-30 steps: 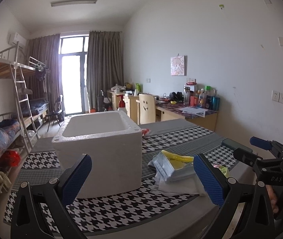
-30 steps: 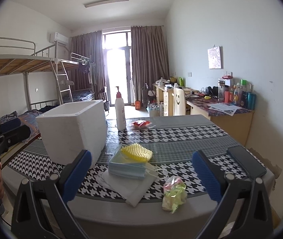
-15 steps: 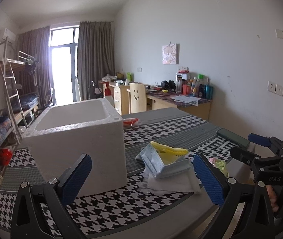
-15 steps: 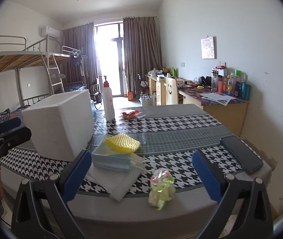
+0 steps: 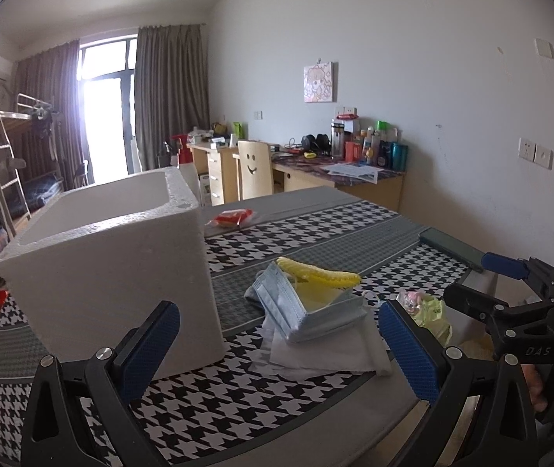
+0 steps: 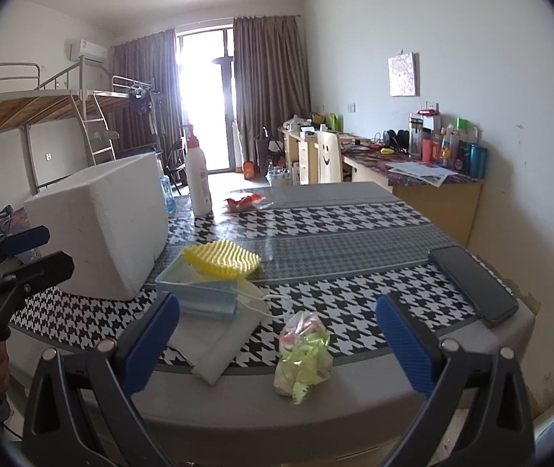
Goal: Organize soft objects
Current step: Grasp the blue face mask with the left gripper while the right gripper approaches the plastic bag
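Note:
A white foam box (image 5: 113, 257) (image 6: 109, 225) stands open-topped on the left of the houndstooth table. Beside it lies a stack of blue face masks (image 5: 312, 311) (image 6: 203, 295) with a yellow sponge (image 5: 319, 272) (image 6: 222, 258) on top, all resting on a folded white cloth (image 5: 323, 350) (image 6: 214, 346). A small clear bag of green and pink bits (image 6: 304, 354) (image 5: 428, 311) lies near the front edge. My left gripper (image 5: 277, 350) is open, short of the masks. My right gripper (image 6: 277, 342) is open around the bag's near side, touching nothing.
A dark phone (image 6: 471, 284) lies at the table's right corner. A white pump bottle (image 6: 197, 179) and a red packet (image 6: 243, 200) sit at the far side. Beyond are desks, a chair and a bunk bed.
Both grippers have moved forward and lower toward the table, so the masks, cloth and bag look nearer. Nothing on the table has shifted; both stay open.

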Available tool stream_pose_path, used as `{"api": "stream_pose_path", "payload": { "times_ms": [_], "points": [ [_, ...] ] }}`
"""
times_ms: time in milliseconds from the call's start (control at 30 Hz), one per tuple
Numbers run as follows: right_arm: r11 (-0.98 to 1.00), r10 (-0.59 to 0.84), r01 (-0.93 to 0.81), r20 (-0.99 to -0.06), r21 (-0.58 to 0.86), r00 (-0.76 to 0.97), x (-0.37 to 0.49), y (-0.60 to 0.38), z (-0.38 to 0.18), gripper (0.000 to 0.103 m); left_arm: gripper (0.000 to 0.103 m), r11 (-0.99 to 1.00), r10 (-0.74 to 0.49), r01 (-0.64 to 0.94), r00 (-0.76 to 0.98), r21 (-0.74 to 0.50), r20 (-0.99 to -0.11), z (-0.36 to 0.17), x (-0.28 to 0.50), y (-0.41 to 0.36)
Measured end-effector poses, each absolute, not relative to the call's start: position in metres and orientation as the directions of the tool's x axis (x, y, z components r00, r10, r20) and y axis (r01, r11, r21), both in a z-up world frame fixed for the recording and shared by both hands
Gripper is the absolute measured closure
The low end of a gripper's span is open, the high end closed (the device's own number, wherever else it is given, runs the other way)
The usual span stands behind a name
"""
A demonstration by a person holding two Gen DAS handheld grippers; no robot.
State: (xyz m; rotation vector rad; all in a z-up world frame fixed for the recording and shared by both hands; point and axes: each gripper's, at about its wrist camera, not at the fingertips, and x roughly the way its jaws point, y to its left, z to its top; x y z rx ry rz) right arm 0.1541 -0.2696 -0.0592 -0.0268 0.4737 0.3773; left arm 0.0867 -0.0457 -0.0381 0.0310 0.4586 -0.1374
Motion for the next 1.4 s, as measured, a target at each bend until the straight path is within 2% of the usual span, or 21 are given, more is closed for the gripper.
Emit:
{"api": "stream_pose_path", "payload": {
  "times_ms": [967,1100,1400],
  "points": [
    [0.938,0.316,-0.341,-0.546,0.060,0.776,0.178,-0.277,-0.089,0.001,0.001,0.981,-0.160,0.195,0.815,0.004,-0.557,-0.075,0.134,-0.070],
    [0.939,0.314,-0.338,-0.559,0.064,0.767,0.181,-0.279,-0.093,0.001,0.012,0.979,-0.157,0.203,0.794,0.013,-0.588,-0.083,0.144,-0.075],
    [0.941,0.314,-0.329,-0.585,0.085,0.748,0.194,-0.283,-0.102,0.001,0.023,0.978,-0.152,0.209,0.764,0.018,-0.628,-0.095,0.164,-0.082]
  ]
}}
